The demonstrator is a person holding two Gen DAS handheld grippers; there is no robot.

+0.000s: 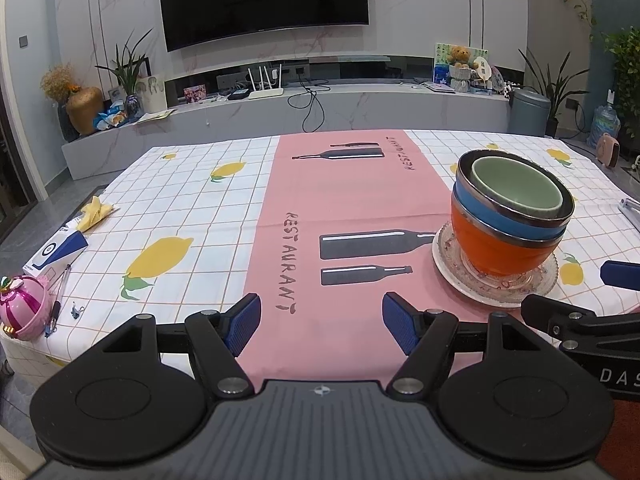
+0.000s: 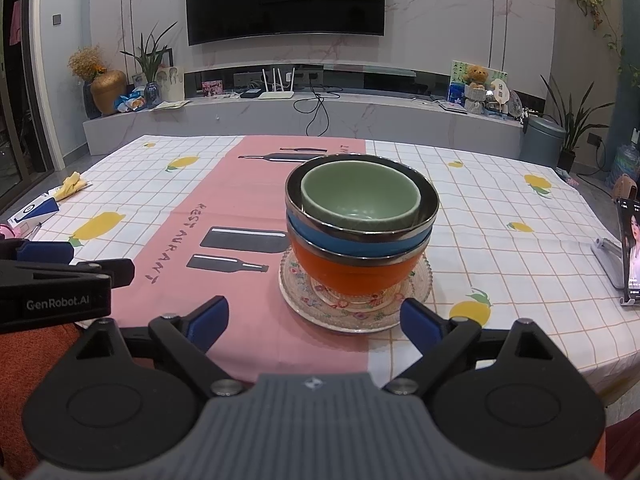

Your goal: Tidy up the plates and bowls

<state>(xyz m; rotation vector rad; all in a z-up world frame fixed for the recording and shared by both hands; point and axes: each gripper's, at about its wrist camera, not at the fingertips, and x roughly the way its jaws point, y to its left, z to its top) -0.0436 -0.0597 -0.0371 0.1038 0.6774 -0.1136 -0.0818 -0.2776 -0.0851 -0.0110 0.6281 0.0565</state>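
Note:
A stack stands on the table: a green bowl [image 2: 360, 196] inside a blue bowl [image 2: 360, 238], inside an orange bowl [image 2: 356, 276], on patterned glass plates [image 2: 356, 308]. The same stack shows at the right of the left wrist view, with the green bowl [image 1: 516, 188], blue bowl [image 1: 504, 216], orange bowl [image 1: 500, 252] and plates [image 1: 496, 284]. My right gripper [image 2: 314, 322] is open and empty, just in front of the plates. My left gripper [image 1: 320, 324] is open and empty over the pink runner, left of the stack. Each gripper shows at the edge of the other's view.
The table has a checked lemon tablecloth [image 1: 180, 208] with a pink runner. At its left edge lie a blue-white box [image 1: 56, 254], a pink toy [image 1: 22, 308], pens [image 1: 58, 300] and a yellow cloth [image 1: 94, 210]. A phone on a stand [image 2: 628, 256] is at the right.

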